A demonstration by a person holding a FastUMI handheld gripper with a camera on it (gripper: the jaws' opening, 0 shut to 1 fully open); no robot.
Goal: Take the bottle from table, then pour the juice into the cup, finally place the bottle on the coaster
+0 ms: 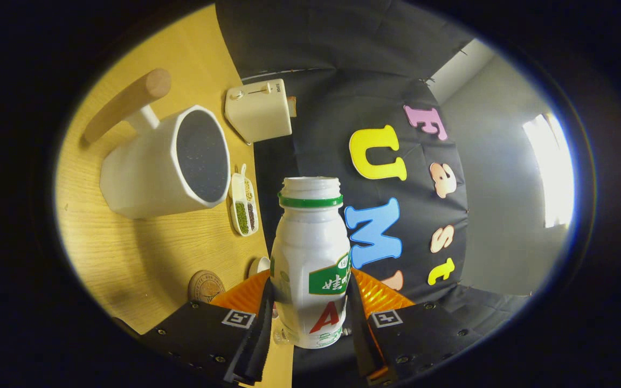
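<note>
Clearly the gripper [310, 318] has its two fingers pressed in on a white plastic bottle [309, 264], one finger on each side of the lower body, so the bottle is pinched between them. The bottle has a green ring under its neck, a green and red label, and an open mouth with no cap on it. Its base sits down between the fingers and its mouth points away from the camera along their line.

The whole view is rolled over: the wooden table [127, 253] stands as a slanted wall beside the bottle instead of lying under it, and the booth's black cloth and a grey wall with a bright window fill the other side. So the gripper is turned about its long axis and the bottle is tilted with it, held off the table and touching nothing but the fingers.

Taking the bottle as the landmark, the big white cup [167, 161] lies beyond its mouth on the table side, its dark opening facing toward the bottle. A light wooden handle [127, 102] stands out from the cup's far side. Between the cup and the bottle is a small white dish [244, 202] with compartments of green and dark grains. Further off, past the cup, is a cream toaster [259, 110] at the table's back edge against the cloth. Near the bottle's base, just beside the finger on the table side, a round brown coaster [205, 285] lies flat on the table with nothing on it. A small white rounded thing shows next to it, too hidden to identify.
</note>
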